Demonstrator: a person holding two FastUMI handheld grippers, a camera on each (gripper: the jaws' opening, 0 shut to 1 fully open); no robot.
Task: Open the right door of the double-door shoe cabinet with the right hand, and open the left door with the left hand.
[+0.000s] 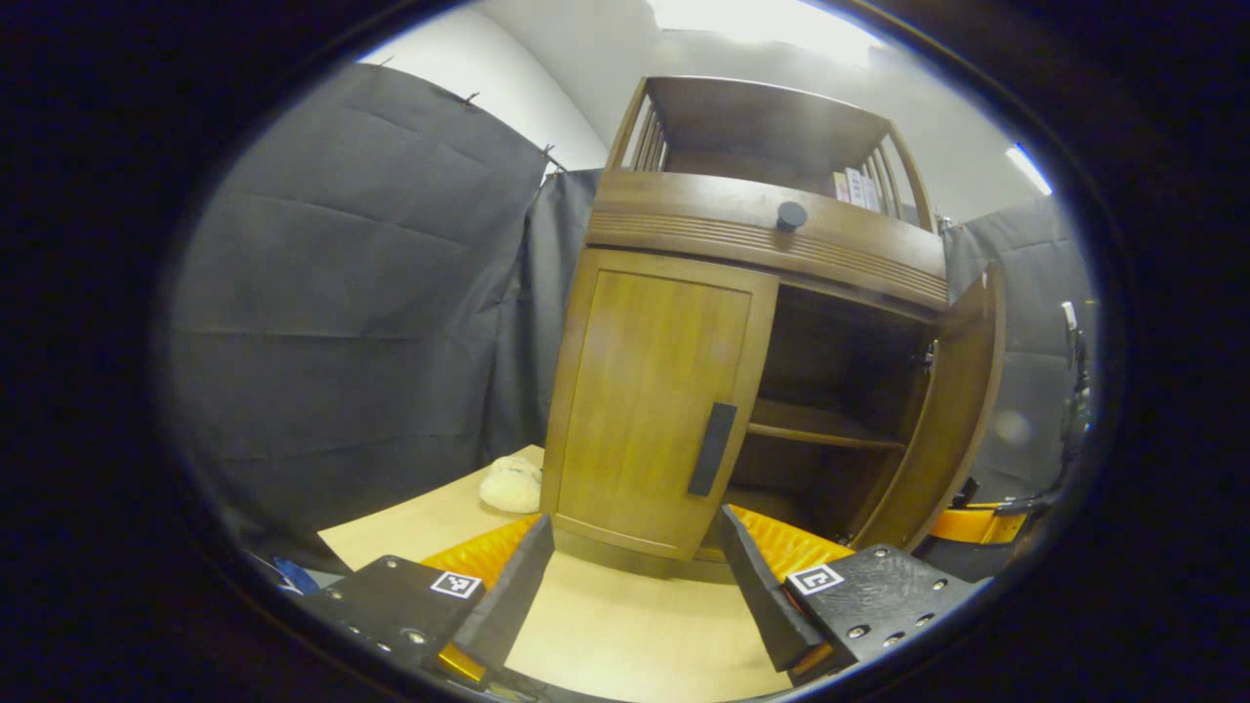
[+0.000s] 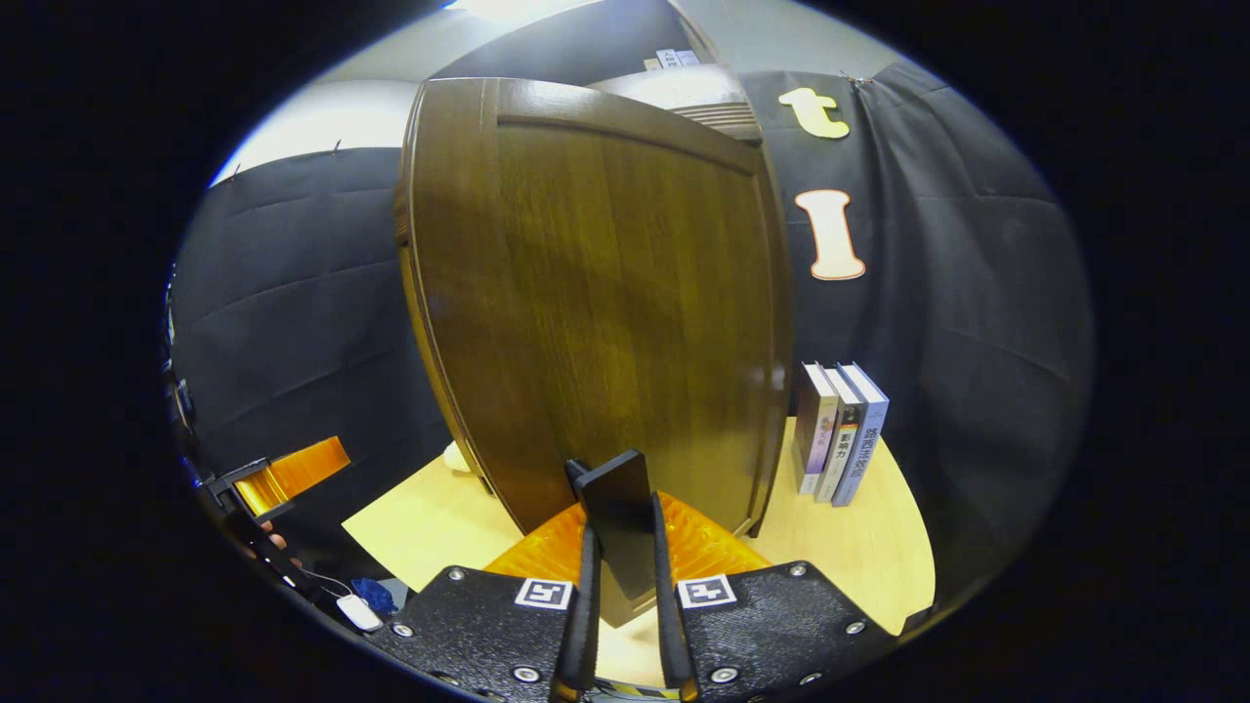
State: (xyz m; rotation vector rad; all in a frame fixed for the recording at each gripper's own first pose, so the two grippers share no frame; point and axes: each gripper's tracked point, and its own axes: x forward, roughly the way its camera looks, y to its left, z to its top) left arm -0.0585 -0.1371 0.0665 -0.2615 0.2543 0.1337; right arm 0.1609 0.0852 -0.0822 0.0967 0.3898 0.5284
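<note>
In the left gripper view the wooden shoe cabinet [image 1: 742, 234] stands on a pale table. Its left door [image 1: 654, 400] is closed, with a dark vertical handle [image 1: 712, 449]. Its right door [image 1: 952, 410] is swung wide, showing an inner shelf [image 1: 820, 427]. My left gripper [image 1: 635, 561] is open, a short way in front of the left door, its fingers either side of the door's lower part. In the right gripper view the right door [image 2: 605, 293] fills the middle. My right gripper [image 2: 621, 566] is shut on that door's dark handle [image 2: 615, 498].
A pale fluffy thing [image 1: 510, 483] lies on the table [image 1: 625, 625] left of the cabinet. Three upright books [image 2: 838, 430] stand on the table [image 2: 859, 547] right of the open door. Black cloth walls surround the booth. The left gripper [image 2: 278, 478] shows far left in the right gripper view.
</note>
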